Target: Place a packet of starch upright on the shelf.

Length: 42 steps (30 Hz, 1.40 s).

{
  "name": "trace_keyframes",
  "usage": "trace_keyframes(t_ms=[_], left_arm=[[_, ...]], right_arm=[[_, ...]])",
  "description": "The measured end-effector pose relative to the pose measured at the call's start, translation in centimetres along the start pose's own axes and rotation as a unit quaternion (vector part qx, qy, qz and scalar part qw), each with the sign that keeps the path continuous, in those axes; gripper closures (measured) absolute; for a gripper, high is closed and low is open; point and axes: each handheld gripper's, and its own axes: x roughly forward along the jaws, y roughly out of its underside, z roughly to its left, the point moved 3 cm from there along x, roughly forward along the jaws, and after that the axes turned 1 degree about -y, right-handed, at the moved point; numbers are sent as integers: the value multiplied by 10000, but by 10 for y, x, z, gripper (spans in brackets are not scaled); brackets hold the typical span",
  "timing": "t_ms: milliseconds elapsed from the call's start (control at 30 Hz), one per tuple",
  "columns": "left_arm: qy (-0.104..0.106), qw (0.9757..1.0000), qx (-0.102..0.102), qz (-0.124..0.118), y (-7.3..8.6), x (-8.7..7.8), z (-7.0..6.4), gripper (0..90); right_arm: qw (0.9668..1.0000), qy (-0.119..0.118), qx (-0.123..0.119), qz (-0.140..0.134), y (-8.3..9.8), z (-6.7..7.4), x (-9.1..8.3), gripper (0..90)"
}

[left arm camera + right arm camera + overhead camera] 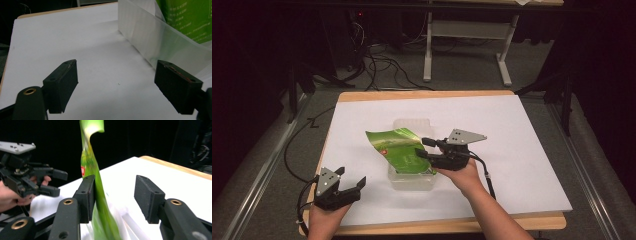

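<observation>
The green snack bag [399, 150] looks light, crinkly, slippery — best pinched at its top edge. Right gripper [113, 195] released, bag loose between its jaws; left gripper [349, 185] spread, empty.

Lab-like recording space, dark curtained surround, white-topped table [522, 150], loose floor cables [382, 67], metal desk frame [504, 55] behind

A white sheet [522, 150] is covering the wooden bench [422, 95] across the middle of the frame. Black cables [382, 67] are lying on the grey floor at upper centre, beside a white frame's legs [504, 65].
</observation>
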Motion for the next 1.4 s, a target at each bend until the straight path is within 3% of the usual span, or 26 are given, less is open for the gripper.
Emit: trace_keyframes(t_ms=[233, 367, 400, 500, 600, 667, 733, 800, 967, 1133, 1400], left_arm=[[50, 10000, -36, -30, 0, -1, -1, 237], [98, 9997, -203, -64, 0, 1, -1, 310], [137, 9993, -346, -48, -1, 2, -2, 327], [228, 9987, -456, 27, -4, 9, -8, 471], [284, 9988, -331, 234, -14, 22, -23, 597], [197, 9990, -259, 310, -19, 32, -32, 704], [138, 9989, -333, 288, -21, 42, -38, 827], [257, 9979, -553, 238, -16, 56, -43, 900], [461, 9962, -672, 314, -5, 64, -50, 900], [650, 9960, -536, 295, -5, 65, -59, 900], [648, 9962, -509, 275, -5, 65, -60, 900]], right_arm=[[9988, 424, -81, 217, 14, -2, -32, 587], [9972, 694, 46, 275, 30, -9, -45, 693], [9964, 770, 51, 348, 33, -10, -45, 719], [9937, 952, 100, 579, 43, -11, -42, 758], [9924, 978, 29, 743, 46, -6, -37, 807], [9919, 981, -42, 809, 46, -4, -35, 900], [9922, 923, -26, 836, 46, -3, -34, 900], [9922, 844, -48, 916, 48, -1, -30, 900], [9895, 900, 94, 1130, 55, -2, -21, 900], [9878, 934, 87, 1241, 60, -2, -11, 900], [9872, 863, 101, 1336, 65, 2, -3, 900]])
